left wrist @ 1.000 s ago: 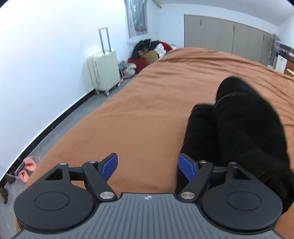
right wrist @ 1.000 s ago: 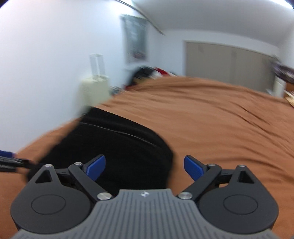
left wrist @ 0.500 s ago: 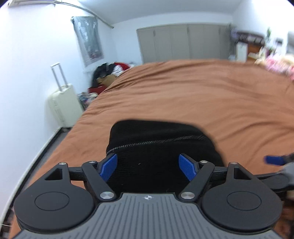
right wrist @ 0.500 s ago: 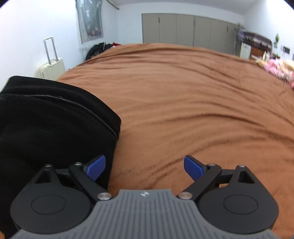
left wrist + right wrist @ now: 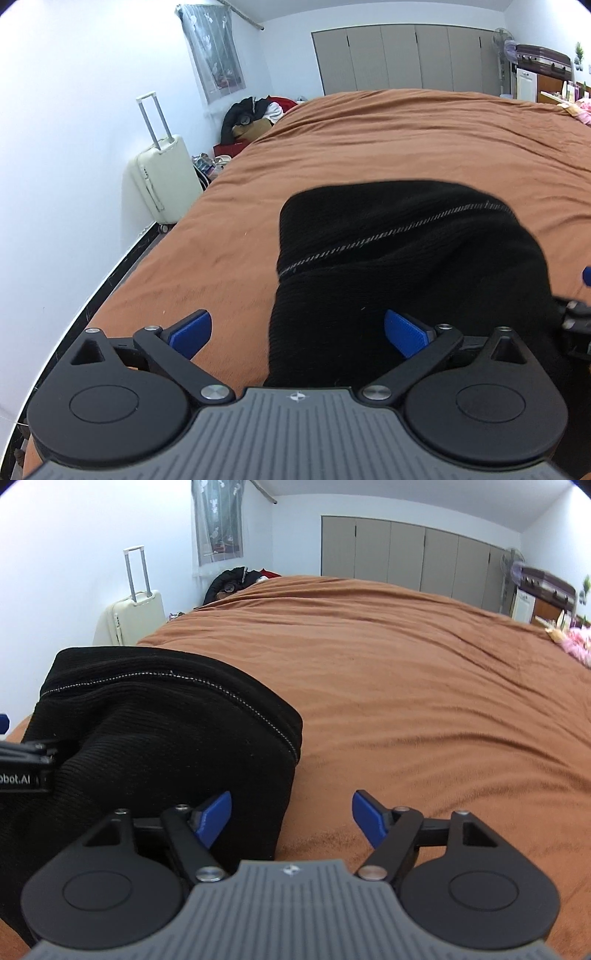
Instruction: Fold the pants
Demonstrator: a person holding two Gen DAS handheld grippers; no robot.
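Left hand-held gripper [image 5: 297,329] sits wide open, holding nothing; the near left edge of the pants [image 5: 413,258] lies between its blue pads, right pad over black cloth, left pad over bare bed [image 5: 406,140]. Right hand-held gripper [image 5: 291,814] is also wide open and empty, straddling the pants' near right edge, left pad on cloth, right pad over the brown cover. Pants sit as a compact black bundle on the near part of the bed, stitched seam running across the top. Judged step: a fold is laid, both grippers lined up at the near edge for the next one. Next move calls for closing on all layers together at both corners, then lifting evenly so the bundle does not twist. Far left by the wall: cream suitcase [image 5: 162,181]
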